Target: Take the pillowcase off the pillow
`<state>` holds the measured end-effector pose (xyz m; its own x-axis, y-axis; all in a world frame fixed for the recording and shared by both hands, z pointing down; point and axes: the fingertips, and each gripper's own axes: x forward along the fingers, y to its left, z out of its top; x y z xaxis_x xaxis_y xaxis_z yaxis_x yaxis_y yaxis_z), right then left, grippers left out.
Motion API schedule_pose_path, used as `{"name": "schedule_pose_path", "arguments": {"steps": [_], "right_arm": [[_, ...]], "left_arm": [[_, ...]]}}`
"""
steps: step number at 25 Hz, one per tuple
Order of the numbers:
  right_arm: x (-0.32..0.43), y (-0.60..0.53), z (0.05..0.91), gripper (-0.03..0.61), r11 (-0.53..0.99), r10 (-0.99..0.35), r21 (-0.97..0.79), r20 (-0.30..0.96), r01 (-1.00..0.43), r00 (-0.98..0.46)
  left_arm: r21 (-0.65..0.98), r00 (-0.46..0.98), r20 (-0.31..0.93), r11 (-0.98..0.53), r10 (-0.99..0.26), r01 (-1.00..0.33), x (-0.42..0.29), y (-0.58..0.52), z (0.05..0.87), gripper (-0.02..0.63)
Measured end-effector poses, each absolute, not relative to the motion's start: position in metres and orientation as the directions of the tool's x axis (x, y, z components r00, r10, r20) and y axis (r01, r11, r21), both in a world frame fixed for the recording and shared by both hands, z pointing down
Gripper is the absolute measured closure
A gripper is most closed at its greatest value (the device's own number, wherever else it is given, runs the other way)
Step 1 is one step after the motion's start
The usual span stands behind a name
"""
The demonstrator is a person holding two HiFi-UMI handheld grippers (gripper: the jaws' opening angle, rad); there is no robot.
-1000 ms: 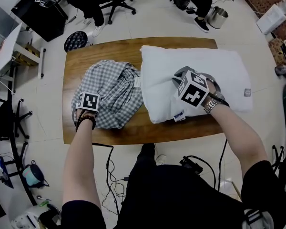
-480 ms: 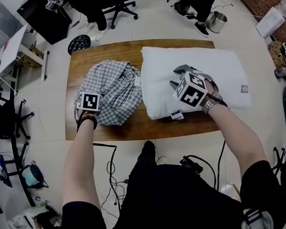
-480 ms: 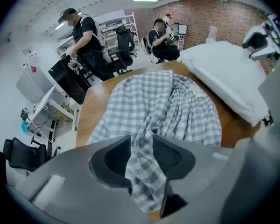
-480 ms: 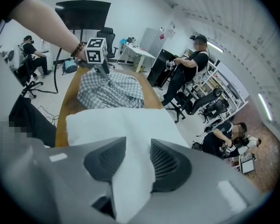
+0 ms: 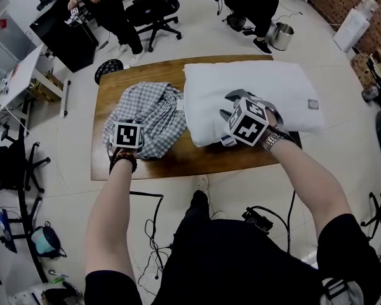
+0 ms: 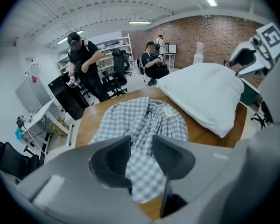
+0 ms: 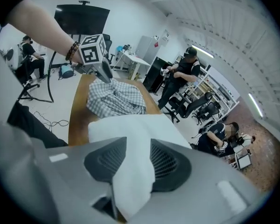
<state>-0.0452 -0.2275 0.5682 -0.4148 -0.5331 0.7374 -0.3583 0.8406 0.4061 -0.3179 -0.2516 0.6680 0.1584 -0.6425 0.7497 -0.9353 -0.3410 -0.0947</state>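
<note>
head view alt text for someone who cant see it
A bare white pillow and a crumpled checked pillowcase lie side by side on a wooden table. Both grippers' jaws have just been opening: the left gripper empty above the pillowcase, the right gripper with pillow fabric between them.

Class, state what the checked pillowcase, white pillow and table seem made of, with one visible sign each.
Checked pillowcase: thin woven cloth, probably cotton, matte; it crumples into soft folds.
White pillow: matte fabric shell, soft filling likely; it bulges.
Table: wood or wood veneer, smooth; brown grain shows.
</note>
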Motion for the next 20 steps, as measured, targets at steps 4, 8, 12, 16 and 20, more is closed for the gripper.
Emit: {"name": "schedule_pose_path", "arguments": {"steps": [4, 8, 12, 16, 20], "right_arm": [[-0.04, -0.182, 0.566, 0.439, 0.828, -0.554, 0.412, 0.705, -0.381, -0.442], [-0.031, -0.148, 0.561, 0.451, 0.816, -0.574, 0.428, 0.679, -0.389, -0.457], [-0.027, -0.115, 0.555, 0.454, 0.806, -0.588, 0.419, 0.644, -0.418, -0.489], [-0.027, -0.083, 0.548, 0.457, 0.813, -0.576, 0.346, 0.593, -0.468, -0.562], [-0.027, -0.061, 0.534, 0.456, 0.806, -0.585, 0.299, 0.53, -0.511, -0.613]], "left_arm": [[-0.088, 0.201, 0.71, -0.369, -0.675, -0.925, -0.283, -0.217, 0.649, 0.465], [-0.087, 0.235, 0.681, -0.396, -0.693, -0.914, -0.247, -0.191, 0.632, 0.468], [-0.073, 0.273, 0.648, -0.414, -0.711, -0.907, -0.215, -0.162, 0.616, 0.471], [-0.053, 0.324, 0.598, -0.439, -0.733, -0.897, -0.177, -0.134, 0.599, 0.479], [-0.042, 0.385, 0.529, -0.476, -0.756, -0.878, -0.144, -0.111, 0.576, 0.497]]}}
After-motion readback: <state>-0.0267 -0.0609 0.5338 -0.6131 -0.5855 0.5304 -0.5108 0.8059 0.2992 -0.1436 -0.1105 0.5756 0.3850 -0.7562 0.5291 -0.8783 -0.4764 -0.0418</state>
